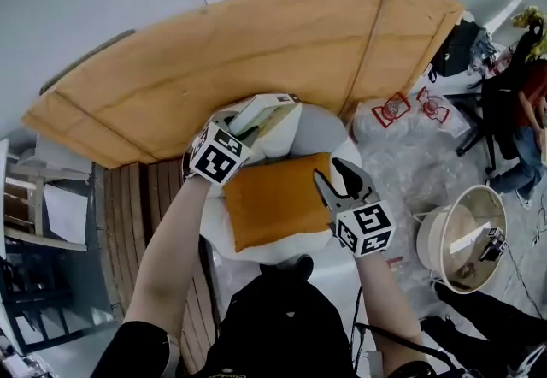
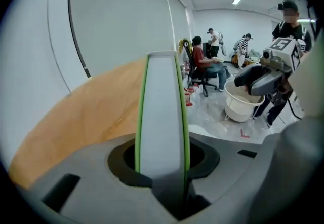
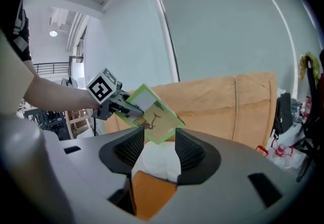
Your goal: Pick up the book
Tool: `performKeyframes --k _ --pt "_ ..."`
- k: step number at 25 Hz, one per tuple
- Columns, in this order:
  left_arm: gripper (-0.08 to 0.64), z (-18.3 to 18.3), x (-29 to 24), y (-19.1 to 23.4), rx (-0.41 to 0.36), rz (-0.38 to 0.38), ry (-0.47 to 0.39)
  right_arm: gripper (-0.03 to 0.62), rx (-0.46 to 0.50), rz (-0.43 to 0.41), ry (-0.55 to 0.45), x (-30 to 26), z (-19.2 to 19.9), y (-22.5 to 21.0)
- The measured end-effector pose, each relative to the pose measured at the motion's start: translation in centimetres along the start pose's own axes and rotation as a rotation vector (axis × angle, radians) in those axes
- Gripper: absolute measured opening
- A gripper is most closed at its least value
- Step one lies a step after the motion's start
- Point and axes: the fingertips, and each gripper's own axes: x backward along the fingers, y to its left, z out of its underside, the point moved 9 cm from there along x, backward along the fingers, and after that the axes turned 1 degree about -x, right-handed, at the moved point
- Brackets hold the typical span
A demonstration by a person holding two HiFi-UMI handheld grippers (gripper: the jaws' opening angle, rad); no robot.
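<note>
Far left of the orange cushion (image 1: 273, 201), the book (image 1: 267, 115) is clamped edge-on in the left gripper (image 1: 246, 128) (right gripper (image 1: 332, 173) gaping, empty), so pickup looks done; only a steady hold is needed.

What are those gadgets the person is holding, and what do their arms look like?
Each hand carries a grey plastic tool with two pincer-like jaws: the left gripper and the right gripper, whose jaws are black. Each bears a white cube printed with black square markers. The arms are bare below short black sleeves.
</note>
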Motion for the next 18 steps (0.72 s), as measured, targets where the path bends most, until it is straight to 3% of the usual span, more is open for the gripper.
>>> performKeyframes --k 10,18 --pt "0.135 -8.6 18.3 -3.2 0.035 -0.202 -0.400 0.183 0.087 -0.020 -0.240 5.8 -13.1 6.6" --pt "0.137 -11.6 29.9 -5.1 -0.004 -0.353 -0.674 0.181 0.205 -0.064 -0.458 9.9 -21.0 13.0"
